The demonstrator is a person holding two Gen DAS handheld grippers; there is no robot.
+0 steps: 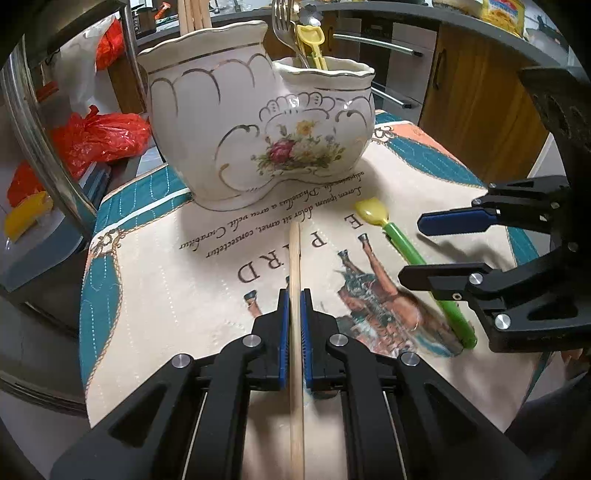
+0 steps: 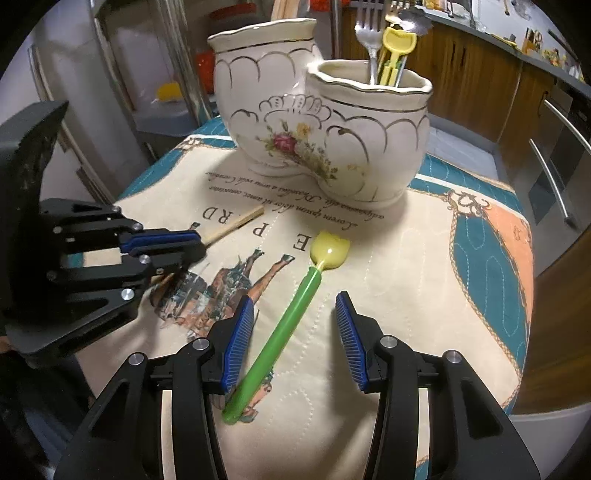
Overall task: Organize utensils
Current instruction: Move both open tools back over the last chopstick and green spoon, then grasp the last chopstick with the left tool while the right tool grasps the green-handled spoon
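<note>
A white floral double-pot holder stands at the back of the table; its small pot holds a fork and a yellow utensil, its tall pot wooden sticks. My left gripper is shut on a wooden chopstick that points toward the holder; it also shows in the right wrist view. My right gripper is open, jaws on either side of a green-handled yellow spoon that lies on the cloth. The spoon and right gripper show in the left wrist view.
The table has a printed cloth with teal border. Red plastic bags and a metal rail are to the left. Wooden cabinets with bar handles stand behind and to the right.
</note>
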